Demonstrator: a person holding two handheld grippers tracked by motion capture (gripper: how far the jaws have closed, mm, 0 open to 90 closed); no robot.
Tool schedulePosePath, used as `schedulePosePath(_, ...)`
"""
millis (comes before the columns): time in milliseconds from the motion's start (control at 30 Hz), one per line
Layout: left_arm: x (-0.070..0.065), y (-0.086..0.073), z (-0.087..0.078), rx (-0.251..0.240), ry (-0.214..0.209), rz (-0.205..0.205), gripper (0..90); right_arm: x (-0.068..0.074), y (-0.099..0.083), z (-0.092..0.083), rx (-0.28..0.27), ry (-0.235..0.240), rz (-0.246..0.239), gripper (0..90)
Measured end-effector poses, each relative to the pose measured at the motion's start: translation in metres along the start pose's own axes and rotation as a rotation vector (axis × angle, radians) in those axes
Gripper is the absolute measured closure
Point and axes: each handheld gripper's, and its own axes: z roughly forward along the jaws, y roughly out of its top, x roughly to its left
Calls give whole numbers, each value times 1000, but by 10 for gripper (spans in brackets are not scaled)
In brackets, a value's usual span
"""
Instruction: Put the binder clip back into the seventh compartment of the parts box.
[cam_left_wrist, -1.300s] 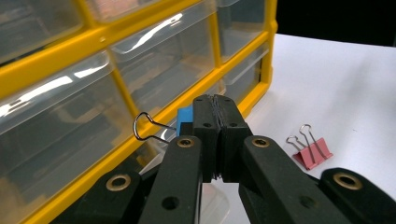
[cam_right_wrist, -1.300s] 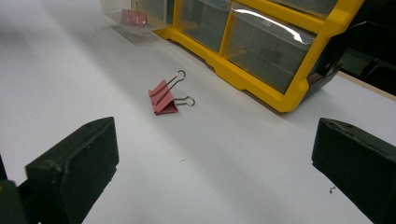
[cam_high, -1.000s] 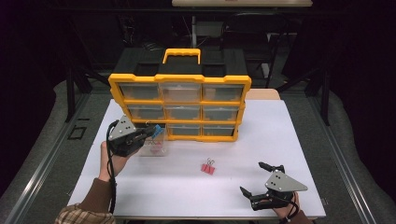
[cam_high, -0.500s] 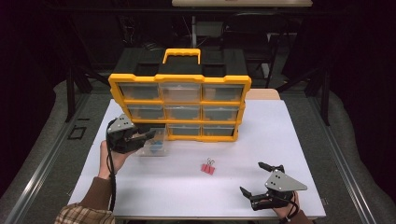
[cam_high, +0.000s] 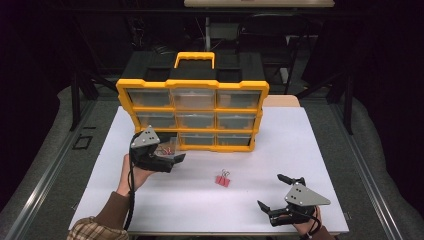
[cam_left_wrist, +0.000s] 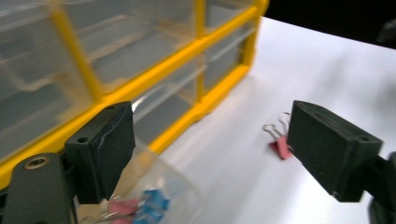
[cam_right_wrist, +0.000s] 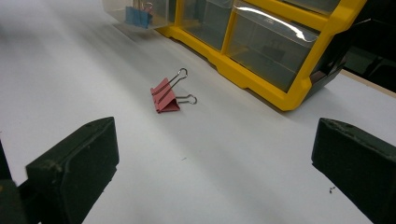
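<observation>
white table (cam_high: 320, 165) bears a yellow organizer (cam_high: 192, 116); dark room around.

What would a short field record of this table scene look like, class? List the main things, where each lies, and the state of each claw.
Cabinet: yellow plastic drawer cabinet upright at the back of the white table
Pulled-out drawer: clear plastic drawer on the table by the cabinet's lower left, holding blue and pink clips
Loose clip: pink metal binder clip alone on the table
Left claw: jaws just opened, over the drawer, nothing between them
Right claw: open, holds nothing, aimed at the loose clip
</observation>
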Motion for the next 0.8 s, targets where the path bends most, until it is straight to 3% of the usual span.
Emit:
schedulePosePath(500,-26,-1,23,20,-66,43,0,0,0,-2,-5,-1,4,0)
schedulePosePath(800,-38,-3,43,57,-123,54,0,0,0,-2,-4,4,6,0)
